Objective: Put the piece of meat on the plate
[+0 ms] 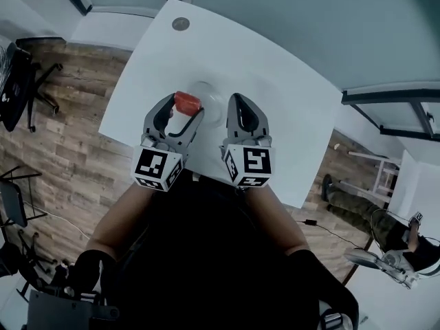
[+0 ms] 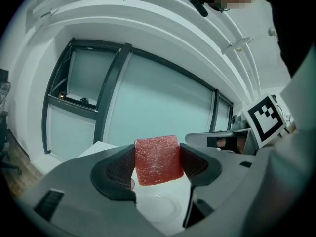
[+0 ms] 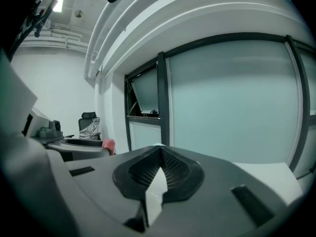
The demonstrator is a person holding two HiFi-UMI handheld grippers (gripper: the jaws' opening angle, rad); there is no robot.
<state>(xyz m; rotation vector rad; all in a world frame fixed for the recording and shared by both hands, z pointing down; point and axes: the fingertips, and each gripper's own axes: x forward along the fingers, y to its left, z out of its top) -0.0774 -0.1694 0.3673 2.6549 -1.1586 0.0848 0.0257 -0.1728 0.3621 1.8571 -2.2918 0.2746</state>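
Observation:
A red square piece of meat (image 2: 157,159) is held between the pads of my left gripper (image 2: 157,168), which is shut on it above the white table. From the head view the meat (image 1: 186,102) shows at the tips of the left gripper (image 1: 184,111), just left of the clear plate (image 1: 208,96). That plate (image 2: 159,207) lies below the meat in the left gripper view. My right gripper (image 1: 236,106) hovers at the plate's right side, jaws shut and empty (image 3: 159,168). The meat (image 3: 108,145) peeks in at the left of the right gripper view.
The white table (image 1: 275,88) has a round cable port (image 1: 181,24) at its far end. Office chairs (image 1: 20,81) stand on the wood floor to the left. Glass walls lie beyond the table. A person's legs (image 1: 350,208) show at the right.

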